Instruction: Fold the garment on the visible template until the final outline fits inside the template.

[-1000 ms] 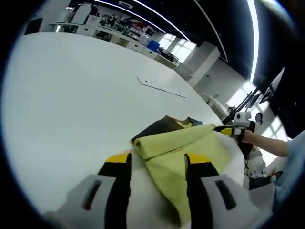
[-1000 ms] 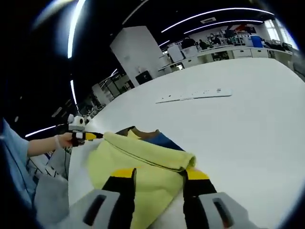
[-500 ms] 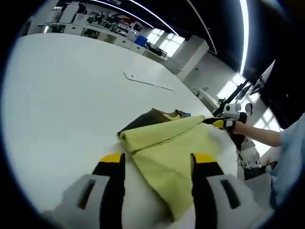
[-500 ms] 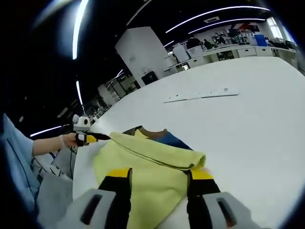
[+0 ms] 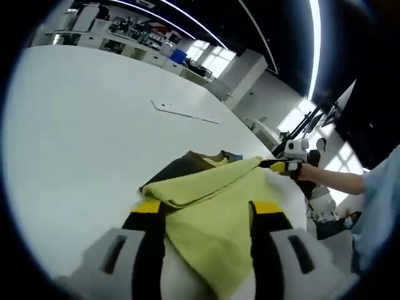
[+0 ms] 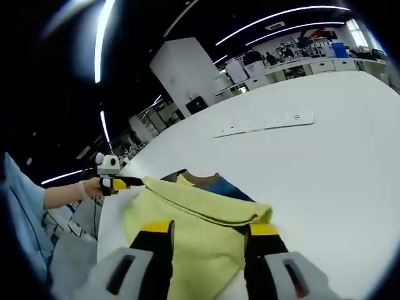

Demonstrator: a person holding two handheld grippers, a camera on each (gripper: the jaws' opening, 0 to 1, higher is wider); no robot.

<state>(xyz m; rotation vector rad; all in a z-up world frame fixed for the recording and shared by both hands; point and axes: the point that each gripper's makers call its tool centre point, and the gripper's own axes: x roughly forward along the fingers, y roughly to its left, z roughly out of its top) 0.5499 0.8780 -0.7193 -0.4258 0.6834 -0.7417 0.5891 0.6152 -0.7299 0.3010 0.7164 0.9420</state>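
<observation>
A yellow-green garment [image 5: 215, 203] lies folded on the white table [image 5: 81, 125], its rolled fold edge running across. A dark brown and blue layer [image 5: 185, 165] pokes out from under its far side. My left gripper [image 5: 205, 207] is low over the near part of the cloth, its jaws standing wide apart with the cloth between them. My right gripper [image 6: 209, 228] stands the same way over the garment [image 6: 187, 219], its jaws wide apart. Seen from the left gripper view, the right gripper [image 5: 282, 165] sits at the garment's far corner in a person's hand. Seen from the right gripper view, the left gripper [image 6: 117, 182] touches the opposite corner.
A thin white strip [image 5: 184, 112] lies flat farther out on the table, also the strip [image 6: 265, 123] in the right gripper view. Benches and shelves [image 5: 119, 37] line the far side of the room. The person's light blue sleeve [image 6: 28, 206] is near the table's edge.
Both views have moved slightly nearer to the garment, so its fold edge now sits closer to the jaw tips. The cloth keeps the same folded shape.
</observation>
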